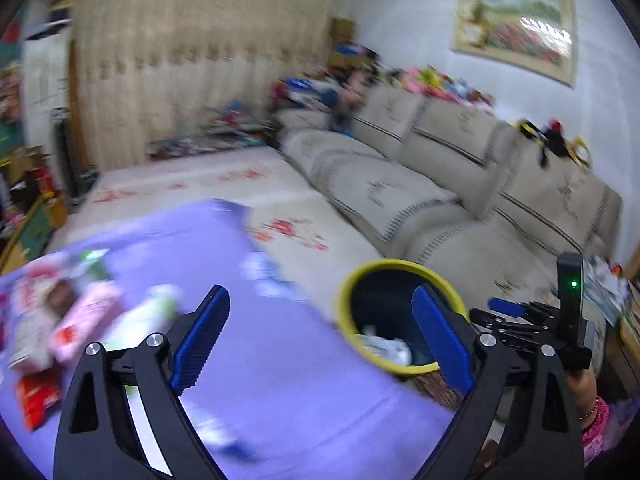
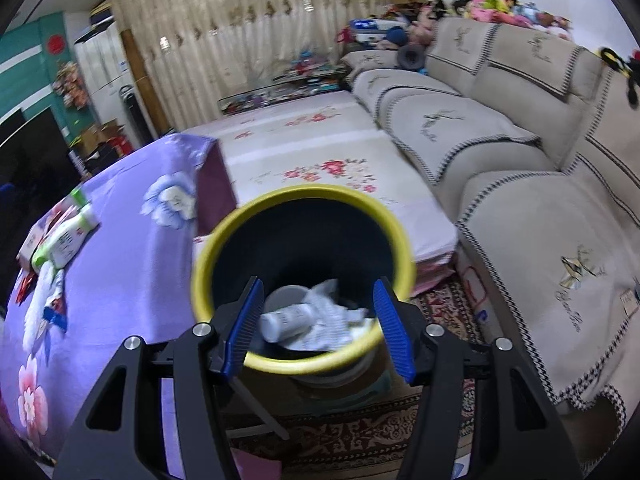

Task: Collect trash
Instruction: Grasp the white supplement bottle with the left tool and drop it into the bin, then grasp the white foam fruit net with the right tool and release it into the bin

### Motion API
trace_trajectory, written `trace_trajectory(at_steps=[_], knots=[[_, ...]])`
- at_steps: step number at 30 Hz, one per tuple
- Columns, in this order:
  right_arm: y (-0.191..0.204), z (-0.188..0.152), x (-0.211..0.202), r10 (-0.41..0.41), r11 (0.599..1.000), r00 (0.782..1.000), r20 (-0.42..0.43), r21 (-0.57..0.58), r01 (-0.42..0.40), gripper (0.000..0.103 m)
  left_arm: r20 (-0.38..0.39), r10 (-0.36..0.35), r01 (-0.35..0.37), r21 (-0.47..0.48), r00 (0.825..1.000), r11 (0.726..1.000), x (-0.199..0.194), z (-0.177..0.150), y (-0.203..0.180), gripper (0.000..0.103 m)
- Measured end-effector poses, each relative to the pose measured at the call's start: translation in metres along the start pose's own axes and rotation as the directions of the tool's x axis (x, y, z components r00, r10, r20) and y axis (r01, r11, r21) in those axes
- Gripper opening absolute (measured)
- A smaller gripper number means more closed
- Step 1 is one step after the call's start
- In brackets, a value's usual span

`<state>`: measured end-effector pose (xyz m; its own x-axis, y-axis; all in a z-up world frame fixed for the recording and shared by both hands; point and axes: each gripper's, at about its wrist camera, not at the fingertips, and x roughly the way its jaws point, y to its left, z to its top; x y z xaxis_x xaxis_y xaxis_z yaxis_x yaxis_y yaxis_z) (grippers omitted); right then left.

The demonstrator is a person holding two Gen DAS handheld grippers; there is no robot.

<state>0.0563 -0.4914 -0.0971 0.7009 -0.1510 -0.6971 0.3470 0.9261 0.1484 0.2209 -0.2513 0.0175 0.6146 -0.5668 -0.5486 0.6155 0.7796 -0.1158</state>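
Note:
A bin with a yellow rim (image 2: 304, 192) and a dark inside stands beside the purple-clothed table (image 2: 120, 280). In it lie a white bottle (image 2: 286, 320) and crumpled paper (image 2: 336, 316). My right gripper (image 2: 319, 286) hangs over the bin's mouth, open, its pads clear of the trash below. My left gripper (image 1: 320, 296) is wide open with nothing between its jaws, over the table's edge next to the bin (image 1: 400, 266). Blurred packets lie on the table: a pink one (image 1: 86, 320), a white-green one (image 1: 148, 312) and a red one (image 1: 36, 400). The right gripper's fingers (image 1: 505, 306) show just right of the bin.
A beige sofa (image 2: 520, 168) runs along the right. A low floral-covered platform (image 2: 320, 148) lies behind the bin, and a patterned rug (image 2: 360, 432) under it. White-green packets (image 2: 66, 240) and wrappers (image 2: 52, 304) sit on the table's far left. A hand in a pink sleeve (image 1: 594, 412) holds the right gripper.

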Motion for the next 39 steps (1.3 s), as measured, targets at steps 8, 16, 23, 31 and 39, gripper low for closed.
trace_trajectory(at_steps=[8,16,23,31,39], knots=[[0.098,0.005,0.007,0.123,0.982,0.992,-0.029,-0.143,-0.126,0.055,0.062,0.375,-0.362,-0.151,0.925,0.920,-0.099,-0.055,0.136,0.092],[0.213,0.002,0.011,0.319,0.907,0.943,-0.096,-0.256,-0.333,0.055,0.044,0.494,-0.458,-0.310,0.868,0.833,-0.165,-0.127,0.205,0.092],[0.287,-0.005,0.024,0.402,0.845,0.898,-0.178,-0.305,-0.439,0.055,0.024,0.487,-0.454,-0.323,0.873,0.830,-0.184,-0.163,0.186,0.092],[0.317,-0.016,0.047,0.367,0.848,0.900,-0.236,-0.313,-0.428,0.055,0.060,0.483,-0.453,-0.261,0.874,0.852,-0.194,-0.160,0.158,0.092],[0.327,-0.021,0.042,0.397,0.826,0.887,-0.238,-0.329,-0.458,0.019,0.069,0.489,-0.460,-0.245,0.870,0.853,-0.199,-0.155,0.150,0.092]])
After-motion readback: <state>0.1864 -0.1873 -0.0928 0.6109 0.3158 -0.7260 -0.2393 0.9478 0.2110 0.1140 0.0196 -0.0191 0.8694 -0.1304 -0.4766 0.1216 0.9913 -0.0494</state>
